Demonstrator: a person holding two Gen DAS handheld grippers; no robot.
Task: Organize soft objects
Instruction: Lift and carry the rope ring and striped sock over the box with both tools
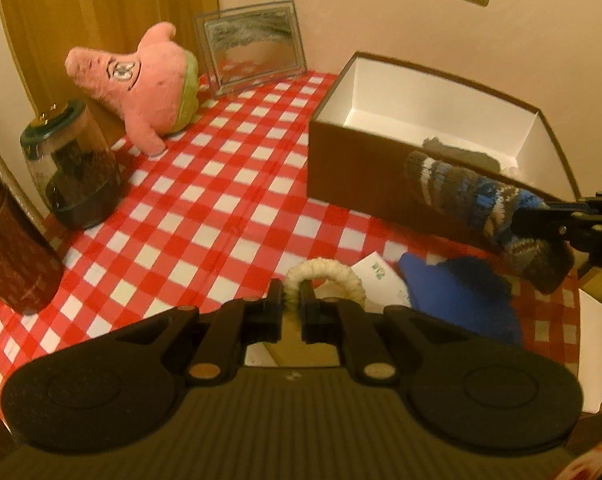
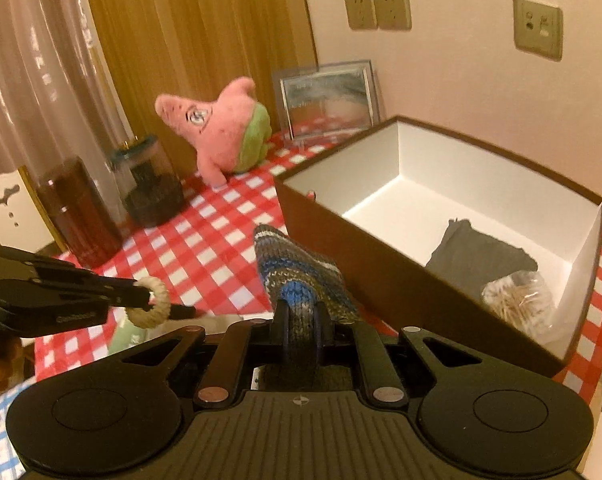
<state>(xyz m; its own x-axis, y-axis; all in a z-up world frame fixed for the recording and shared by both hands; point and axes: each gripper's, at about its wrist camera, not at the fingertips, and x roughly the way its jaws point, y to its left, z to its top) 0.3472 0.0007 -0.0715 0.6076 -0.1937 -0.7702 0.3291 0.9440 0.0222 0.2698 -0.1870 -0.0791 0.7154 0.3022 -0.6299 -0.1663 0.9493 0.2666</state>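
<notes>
Brown box [image 2: 389, 280] with white inside sits open-topped on the red-and-white checked tablecloth [image 1: 205, 200], back right near the wall; its near long wall runs diagonally and its rim is unobstructed. Inside, at the right end: a dark grey folded cloth [image 2: 481, 258] and a clear bag of pale strands [image 2: 519, 302], the rest of the floor bare. Wide stretch of bare checks between box and the left-side clutter: pink star plush [image 1: 149, 80] leaning at the back left, glass jar with dark contents [image 1: 73, 168] in front of it, dark red canister [image 1: 13, 240] at the left table edge, clear photo frame [image 1: 253, 46] propped against the wall. Near table edge holds a blue cloth [image 1: 461, 296] and a white paper card [image 1: 377, 276], just beside each other. Left gripper [image 1: 291, 304] is low over the near edge, pointing toward the back wall, fingers pinched narrow on a cream wound ring [image 1: 325, 276], which stands up as an arch between them. Right gripper [image 2: 299, 320] comes in from the right, roughly level, clamped on a striped knit sock [image 2: 297, 268] in grey, blue and white; sock sticks out forward, its tip just short of the box's near wall, lifted off the cloth.
</notes>
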